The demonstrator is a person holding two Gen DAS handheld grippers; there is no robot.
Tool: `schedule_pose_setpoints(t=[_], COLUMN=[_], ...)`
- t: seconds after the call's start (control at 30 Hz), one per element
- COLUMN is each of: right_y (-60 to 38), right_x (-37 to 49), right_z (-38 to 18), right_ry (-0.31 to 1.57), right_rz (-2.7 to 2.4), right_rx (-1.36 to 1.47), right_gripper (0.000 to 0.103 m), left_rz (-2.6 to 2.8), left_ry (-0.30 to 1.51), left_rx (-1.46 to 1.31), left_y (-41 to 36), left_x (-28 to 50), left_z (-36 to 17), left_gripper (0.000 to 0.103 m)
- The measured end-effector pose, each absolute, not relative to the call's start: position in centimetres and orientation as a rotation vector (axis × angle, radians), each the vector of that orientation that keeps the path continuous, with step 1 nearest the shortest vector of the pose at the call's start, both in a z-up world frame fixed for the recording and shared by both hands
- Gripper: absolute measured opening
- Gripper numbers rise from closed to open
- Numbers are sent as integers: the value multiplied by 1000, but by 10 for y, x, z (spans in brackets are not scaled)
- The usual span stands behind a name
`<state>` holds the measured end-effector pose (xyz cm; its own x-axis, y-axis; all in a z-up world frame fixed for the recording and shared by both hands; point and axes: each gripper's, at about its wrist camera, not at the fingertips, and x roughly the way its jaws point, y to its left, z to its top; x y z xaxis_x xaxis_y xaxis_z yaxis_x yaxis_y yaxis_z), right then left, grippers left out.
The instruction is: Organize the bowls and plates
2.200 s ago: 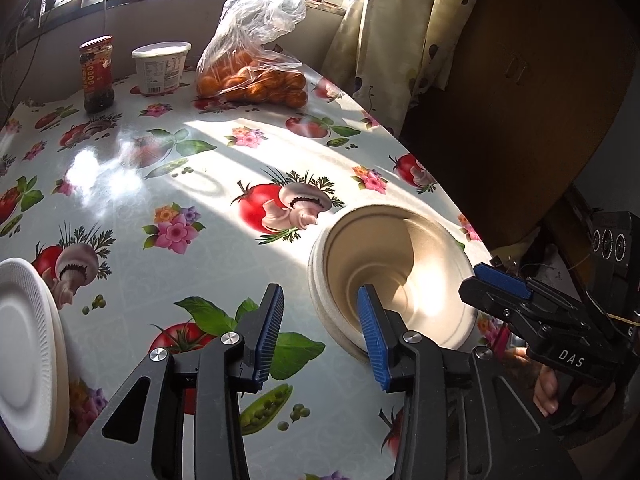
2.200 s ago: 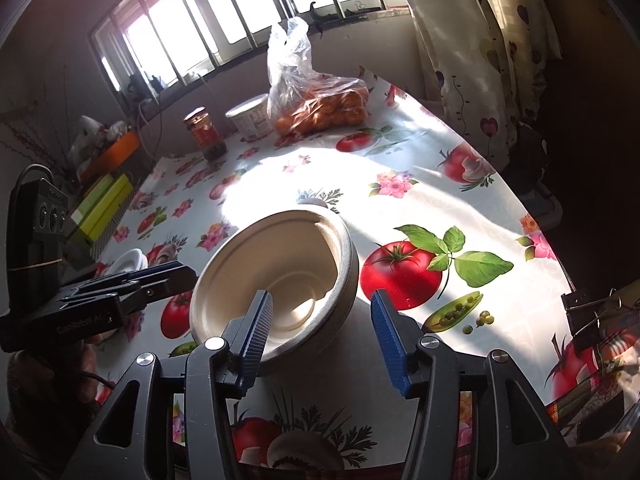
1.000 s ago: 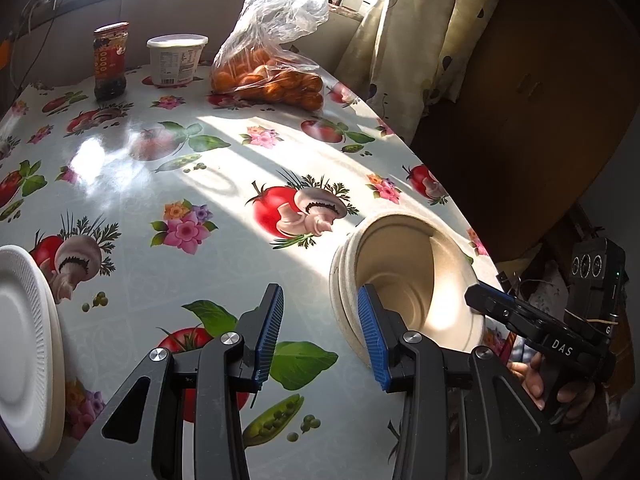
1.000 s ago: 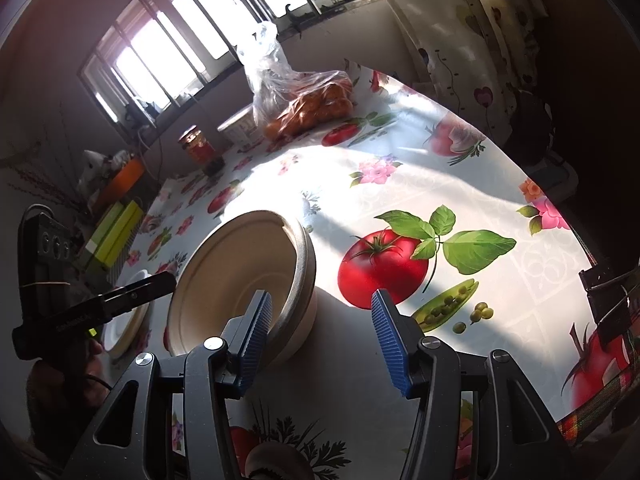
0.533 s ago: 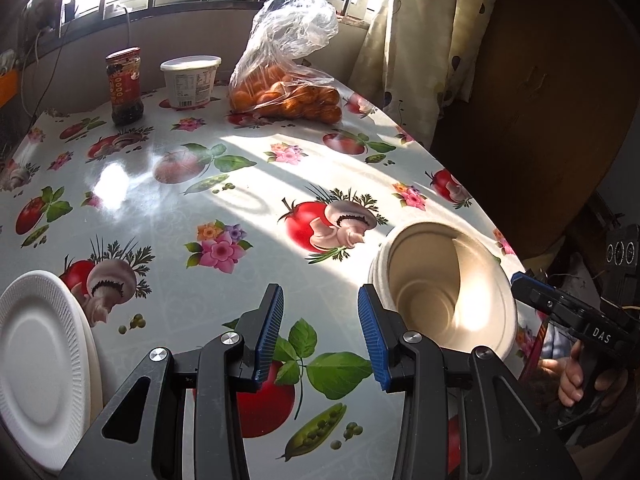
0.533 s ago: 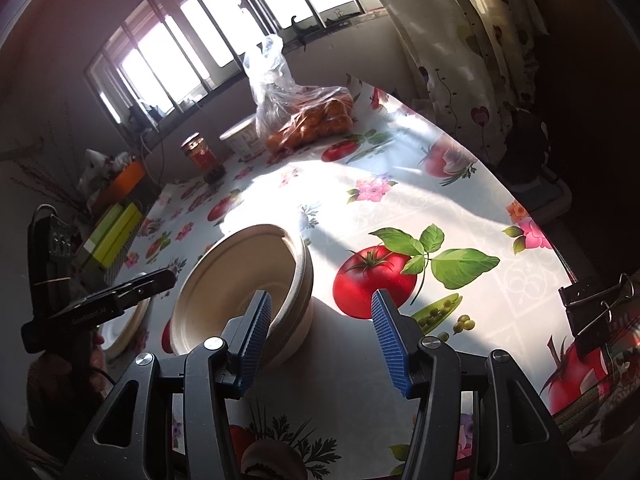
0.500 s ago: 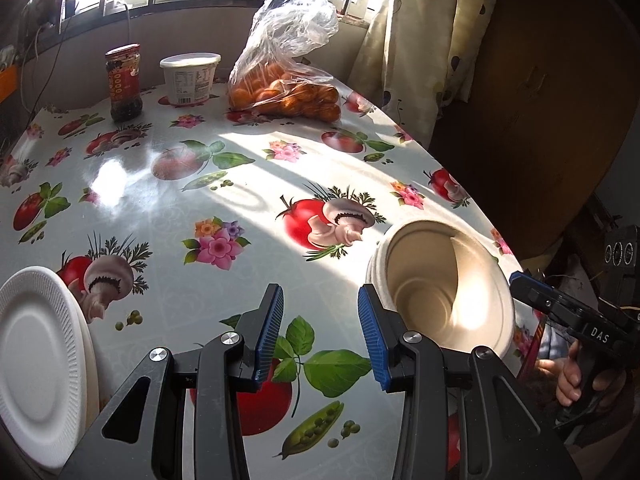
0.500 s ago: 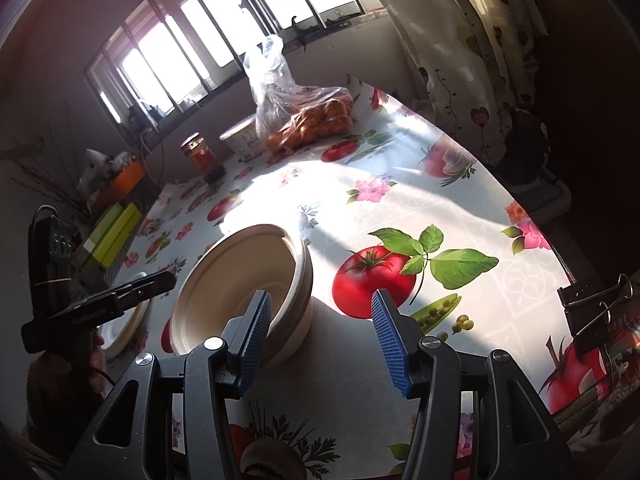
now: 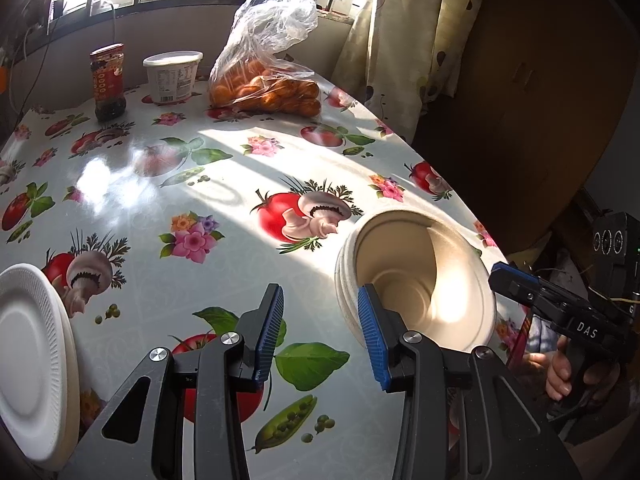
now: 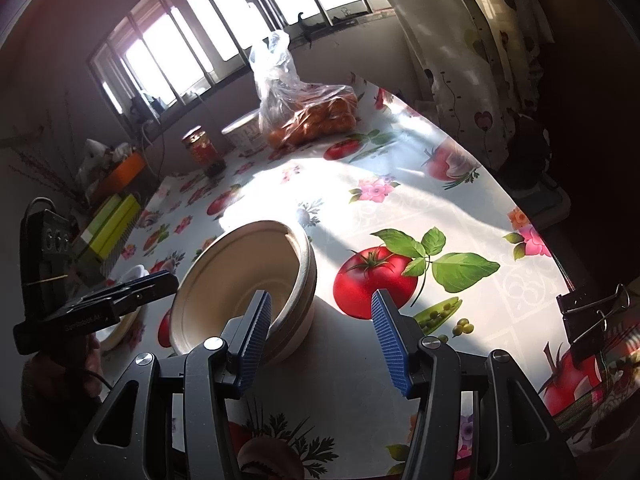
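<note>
A stack of cream paper bowls [image 9: 420,276] sits near the right edge of the table; it also shows in the right wrist view [image 10: 244,284]. A stack of white foam plates [image 9: 32,356] lies at the left edge, partly hidden in the right wrist view [image 10: 120,326]. My left gripper [image 9: 318,324] is open and empty, with its right finger just in front of the bowls' near rim. My right gripper [image 10: 320,332] is open and empty, with its left finger beside the bowls' rim. The right gripper shows from the side in the left wrist view [image 9: 520,284].
A bag of oranges [image 9: 266,88], a white tub [image 9: 172,76] and a dark jar [image 9: 107,82] stand at the far end by the window. Green and yellow boxes [image 10: 108,224] lie beyond the left side. A binder clip [image 10: 592,320] grips the tablecloth edge. A curtain [image 9: 400,40] hangs on the right.
Both grippers have stayed open. The left view has drifted slightly closer to the bowls, and the right gripper has eased nearer the bowls' rim. The bowls and plates have not moved.
</note>
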<state>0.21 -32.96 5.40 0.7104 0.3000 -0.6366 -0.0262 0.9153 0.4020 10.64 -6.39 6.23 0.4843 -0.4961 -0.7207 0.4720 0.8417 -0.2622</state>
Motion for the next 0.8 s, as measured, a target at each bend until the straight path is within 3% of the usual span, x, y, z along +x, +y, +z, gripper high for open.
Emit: schedule_pose_setpoints(t=[0.8], right_y=[-318], right_x=[15], right_z=[48], right_ry=[801], right_rz=[252], right_rx=[364], right_gripper=[51], left_rz=[-626], left_ry=[940], left_rx=[29], left_y=[-91], left_x=[110], left_z=[49], left_gripper=[40])
